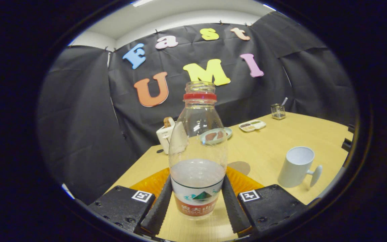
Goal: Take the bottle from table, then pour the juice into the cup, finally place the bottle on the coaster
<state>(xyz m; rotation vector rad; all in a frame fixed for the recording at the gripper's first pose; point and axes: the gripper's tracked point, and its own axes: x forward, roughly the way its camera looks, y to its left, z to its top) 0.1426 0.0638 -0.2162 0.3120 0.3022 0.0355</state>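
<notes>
A clear plastic bottle [197, 134] stands upright between my fingers, uncapped, with a red neck ring, a printed label and a little pale liquid in its lower part. My gripper [197, 178] is shut on the bottle, one finger pressing each side at label height. An orange ribbed coaster [146, 184] lies on the table just behind the bottle, showing on both sides of it. A white cup [296, 166] with a handle stands to the right, apart from the fingers. I cannot tell whether the bottle's base touches the table.
The wooden table [281, 141] runs away to the right. Beyond the bottle sit a white toaster-like box [165, 134], a plate with food [215, 135], a small divided tray [252, 125] and a glass holder [277, 111]. Black cloth walls close in behind and left.
</notes>
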